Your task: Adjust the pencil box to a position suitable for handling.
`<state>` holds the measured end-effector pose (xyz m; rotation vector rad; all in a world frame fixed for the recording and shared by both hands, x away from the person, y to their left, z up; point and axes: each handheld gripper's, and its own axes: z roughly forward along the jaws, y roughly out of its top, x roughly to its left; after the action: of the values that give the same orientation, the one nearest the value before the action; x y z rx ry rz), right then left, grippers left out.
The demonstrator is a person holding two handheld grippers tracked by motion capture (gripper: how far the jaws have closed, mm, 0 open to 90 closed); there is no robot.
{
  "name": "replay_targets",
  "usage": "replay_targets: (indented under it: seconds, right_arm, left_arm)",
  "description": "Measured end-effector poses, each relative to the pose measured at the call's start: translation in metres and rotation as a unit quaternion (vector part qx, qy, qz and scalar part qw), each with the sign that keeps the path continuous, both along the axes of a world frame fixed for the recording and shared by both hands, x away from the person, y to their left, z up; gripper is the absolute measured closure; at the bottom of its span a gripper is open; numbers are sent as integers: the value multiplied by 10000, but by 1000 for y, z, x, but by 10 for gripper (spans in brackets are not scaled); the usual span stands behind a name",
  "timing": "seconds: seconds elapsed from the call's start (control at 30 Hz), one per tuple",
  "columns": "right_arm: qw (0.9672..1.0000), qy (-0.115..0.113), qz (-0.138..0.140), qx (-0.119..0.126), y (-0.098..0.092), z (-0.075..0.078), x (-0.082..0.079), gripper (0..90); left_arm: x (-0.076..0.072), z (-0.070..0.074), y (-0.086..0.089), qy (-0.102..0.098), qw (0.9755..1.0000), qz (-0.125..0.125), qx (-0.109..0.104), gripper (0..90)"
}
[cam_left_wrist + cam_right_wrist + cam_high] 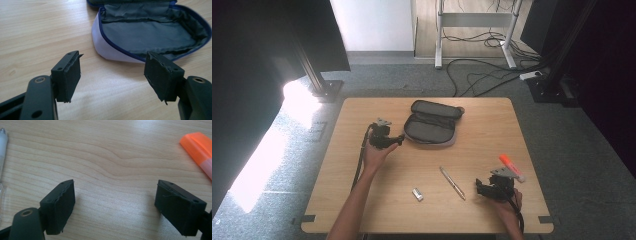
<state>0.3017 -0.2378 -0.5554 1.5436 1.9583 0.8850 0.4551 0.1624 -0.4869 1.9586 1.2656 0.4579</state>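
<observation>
An open grey pencil case (432,125) with a blue zip lies at the back middle of the wooden table (352,200). My left gripper (398,140) is just left of it, open and empty. In the left gripper view the jaws (113,62) stand wide, pointing at the case's near rim (117,53). My right gripper (481,189) rests near the front right, open with bare wood between its jaws (115,187). An orange highlighter (511,167) lies just behind it, and its orange end (200,150) is at the upper right in the right gripper view.
A silver pen (452,183) lies slanted between the two hands; its tip (2,147) shows at the left edge of the right gripper view. A small white eraser-like block (417,194) sits near the front middle. Cables and a desk frame (472,30) stand on the floor beyond.
</observation>
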Motion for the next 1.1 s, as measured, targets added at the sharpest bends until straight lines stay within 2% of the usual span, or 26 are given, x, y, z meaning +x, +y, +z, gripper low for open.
replay_targets:
  seconds: [0.3,0.37,0.53,0.63,0.7,0.73,0.8,1.1]
  right_arm:
    - [10000,-2,4,-8,0,0,0,164]
    - [10000,0,5,-10,0,0,0,164]
    - [10000,-10,6,-9,0,0,0,165]
    - [10000,-12,7,-10,0,0,0,165]
    - [10000,-12,7,-9,0,0,0,165]
    - [10000,-12,7,-10,0,0,0,165]
    - [10000,-11,7,-10,0,0,0,165]
    - [10000,-12,6,-26,0,0,0,166]
  left_arm:
    - [25,1,-15,85,9999,-31,84,302]
    - [28,1,-18,78,10000,-16,48,311]
    - [38,-2,-26,178,9997,-14,162,313]
    - [42,-3,-30,201,9998,40,83,333]
    - [43,-4,-31,225,9997,49,102,335]
    - [46,-6,-33,230,9995,67,200,337]
    - [50,-9,-35,243,9994,83,248,338]
    - [64,-25,-40,338,9989,169,293,384]
